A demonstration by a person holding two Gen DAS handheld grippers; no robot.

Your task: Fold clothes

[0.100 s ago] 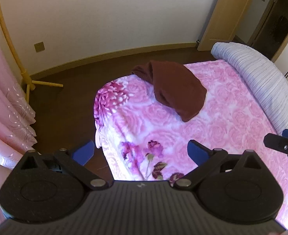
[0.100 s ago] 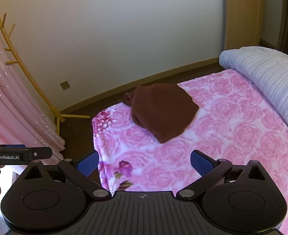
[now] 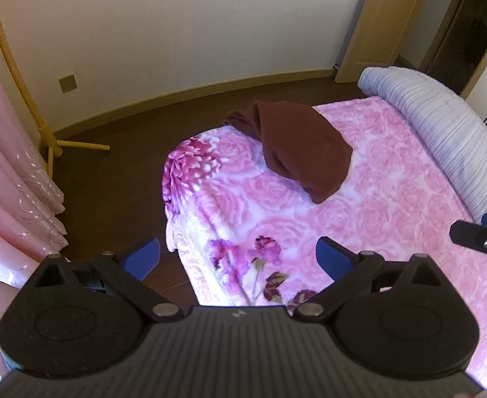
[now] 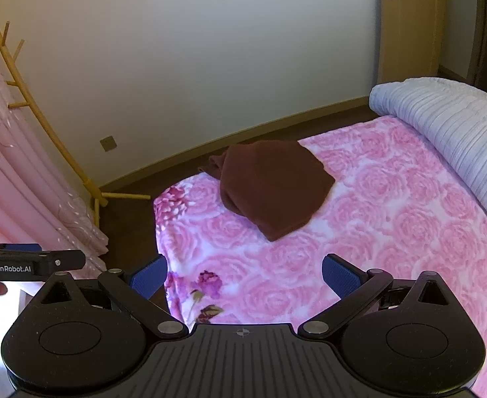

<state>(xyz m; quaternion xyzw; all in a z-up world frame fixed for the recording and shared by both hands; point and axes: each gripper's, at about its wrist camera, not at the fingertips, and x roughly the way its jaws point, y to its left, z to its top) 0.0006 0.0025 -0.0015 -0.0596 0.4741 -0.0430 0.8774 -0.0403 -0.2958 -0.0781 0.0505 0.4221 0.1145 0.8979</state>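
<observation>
A dark brown garment (image 3: 299, 149) lies bunched and partly folded near the far corner of the bed, on a pink rose-patterned blanket (image 3: 392, 199); it also shows in the right wrist view (image 4: 273, 185). My left gripper (image 3: 238, 258) is open and empty, held above the bed's near corner, well short of the garment. My right gripper (image 4: 245, 277) is open and empty too, above the blanket's near edge. Each gripper shows at the edge of the other's view: the right (image 3: 482, 240) and the left (image 4: 31, 263).
A rolled light grey striped quilt (image 4: 449, 132) lies along the bed's right side. Dark wood floor (image 3: 110, 179) surrounds the bed. A yellow wooden coat rack (image 4: 44, 126) and pink curtains (image 4: 18, 199) stand at the left. A door (image 3: 376, 23) is at the far right.
</observation>
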